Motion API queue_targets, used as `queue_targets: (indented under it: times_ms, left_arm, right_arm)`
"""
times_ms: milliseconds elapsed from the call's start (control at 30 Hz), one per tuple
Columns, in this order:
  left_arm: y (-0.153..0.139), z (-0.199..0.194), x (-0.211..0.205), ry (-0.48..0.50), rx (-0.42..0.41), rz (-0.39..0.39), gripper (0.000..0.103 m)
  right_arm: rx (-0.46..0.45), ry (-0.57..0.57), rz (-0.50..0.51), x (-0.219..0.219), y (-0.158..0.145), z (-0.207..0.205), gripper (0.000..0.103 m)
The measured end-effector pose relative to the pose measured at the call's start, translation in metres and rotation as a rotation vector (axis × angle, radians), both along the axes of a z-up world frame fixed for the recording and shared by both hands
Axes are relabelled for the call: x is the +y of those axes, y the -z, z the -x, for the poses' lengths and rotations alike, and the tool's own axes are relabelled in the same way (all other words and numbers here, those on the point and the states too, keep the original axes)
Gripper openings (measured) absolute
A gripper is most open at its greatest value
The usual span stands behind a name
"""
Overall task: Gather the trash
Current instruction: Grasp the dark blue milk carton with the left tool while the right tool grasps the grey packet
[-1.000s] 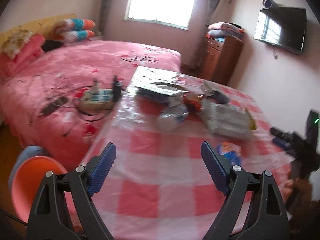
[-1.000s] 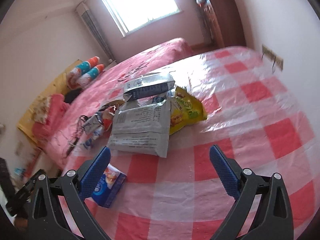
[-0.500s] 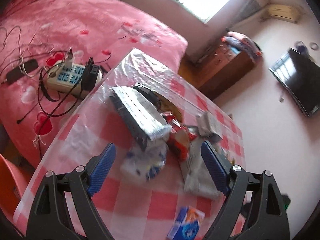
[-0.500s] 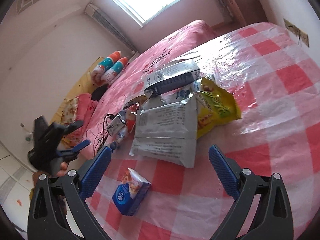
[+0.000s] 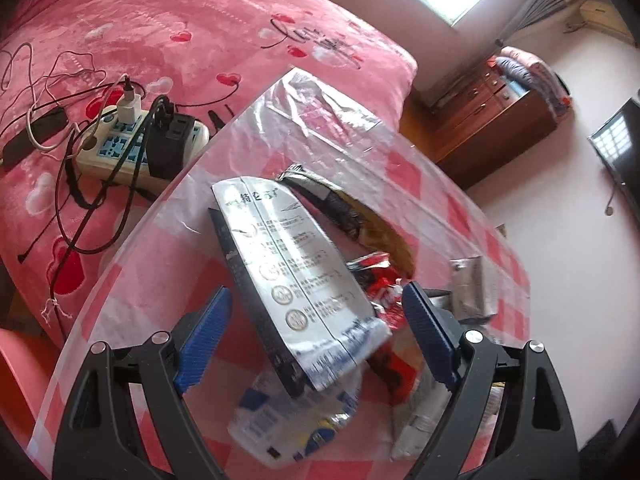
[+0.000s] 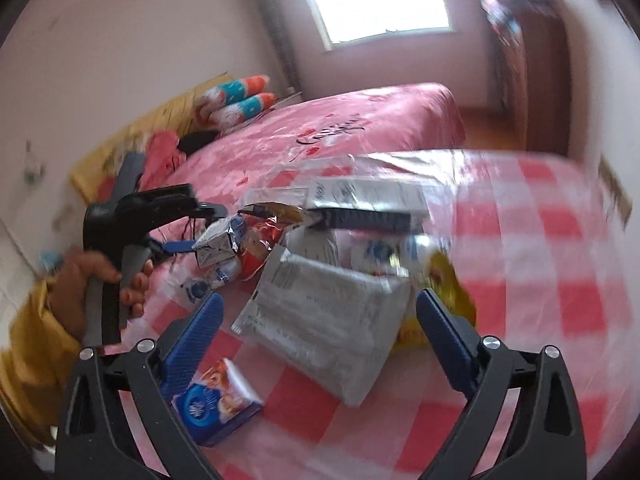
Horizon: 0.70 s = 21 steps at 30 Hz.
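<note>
A: Since the right wrist view is smeared with blur, what can you actually make out there?

B: Not much print. A grey foil bag lies between the spread fingers of the right gripper, which grasp nothing. At 7 o'clock a small blue tissue pack sits just beside the left finger. A yellow snack bag peeks out at 3 o'clock, mostly hidden under the foil bag.

A: And the left gripper?

B: Released too, fingers wide apart above a silver-and-black carton that lies flat on the heap. Below it a white and blue wrapper is blurred and cut off by the gripper frame. A red wrapper shows at 2 o'clock, half covered.

A: Any room to move?

B: The checked tablecloth is bare toward 9 o'clock up to the table edge. Beyond that edge, at 10 o'clock, a power strip with plugs lies on the pink bed.

A: Containers?

B: Whether the carton is open, I cannot tell.
</note>
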<state>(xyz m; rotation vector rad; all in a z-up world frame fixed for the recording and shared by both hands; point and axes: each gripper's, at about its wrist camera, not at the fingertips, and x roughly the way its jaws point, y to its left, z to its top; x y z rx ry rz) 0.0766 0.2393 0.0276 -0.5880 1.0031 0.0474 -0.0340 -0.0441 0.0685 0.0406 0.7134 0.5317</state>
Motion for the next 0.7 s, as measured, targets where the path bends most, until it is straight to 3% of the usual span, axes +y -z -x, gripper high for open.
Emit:
queue_targets:
  times_ms: [100, 300, 500, 700]
  left_arm:
    - [0.008, -0.006, 0.0, -0.005, 0.024, -0.004, 0.087]
    - [0.019, -0.011, -0.002, -0.002, 0.035, -0.011, 0.087]
    - [0.019, -0.009, -0.003, 0.001, 0.01, -0.028, 0.071]
    - [0.02, 0.002, -0.009, 0.033, -0.025, -0.026, 0.065]
  right_arm:
    - [-0.027, -0.052, 0.141, 0.02, 0.006, -0.013, 0.097]
    - [-0.011, -0.188, 0.267, 0.051, 0.03, -0.03, 0.097]
    - [-0.003, -0.306, 0.389, 0.079, 0.049, -0.041, 0.097]
    - [0.053, -0.358, 0.38, 0.079, 0.064, -0.043, 0.097]
